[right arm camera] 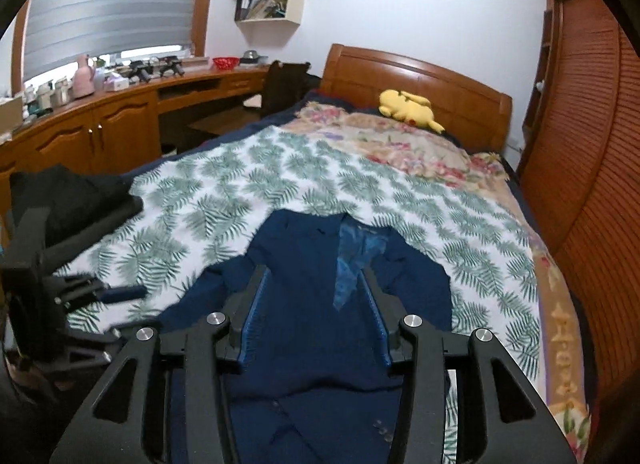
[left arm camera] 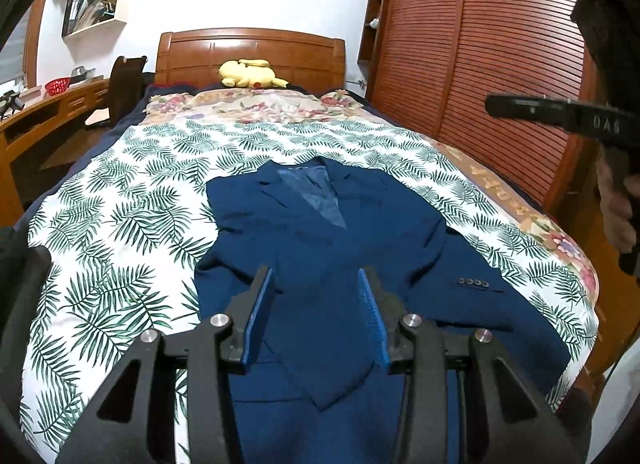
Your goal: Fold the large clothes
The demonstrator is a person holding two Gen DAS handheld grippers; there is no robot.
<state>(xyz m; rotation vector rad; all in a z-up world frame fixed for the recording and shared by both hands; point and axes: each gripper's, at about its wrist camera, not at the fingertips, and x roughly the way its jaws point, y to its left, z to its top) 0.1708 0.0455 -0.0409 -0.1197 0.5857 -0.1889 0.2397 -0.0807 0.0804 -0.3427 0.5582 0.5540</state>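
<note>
- The left claw (left arm camera: 316, 280) is spread apart; nothing sits between its blue pads (left arm camera: 256, 316); it hangs just above the blue jacket (left arm camera: 320, 223)
- The right claw (right arm camera: 316, 280) is spread apart too; nothing is pinched between its pads; it also hangs over the jacket (right arm camera: 304, 284)
- The jacket lies flat on the bed, right under and ahead of both claws; its collar points away from the claws, toward the wooden headboard (left arm camera: 252, 51); the lighter blue lining shows at the open neck
- One sleeve is folded across the jacket's front, to the right of the left claw; four small buttons (left arm camera: 474, 283) show on its cuff
- Under the jacket is a white sheet with green leaves (left arm camera: 120, 223); past it, farther from the claws, is a flowery blanket (left arm camera: 248, 107)
- A yellow soft toy (left arm camera: 250, 73) lies far ahead of the claws, just by the headboard
- In the right wrist view the left claw shows at the left side, above the leafy sheet; a dark cloth pile (right arm camera: 68, 195) lies beyond it
- A hand (left arm camera: 620, 203) holding the right tool shows at the right edge of the left wrist view
</note>
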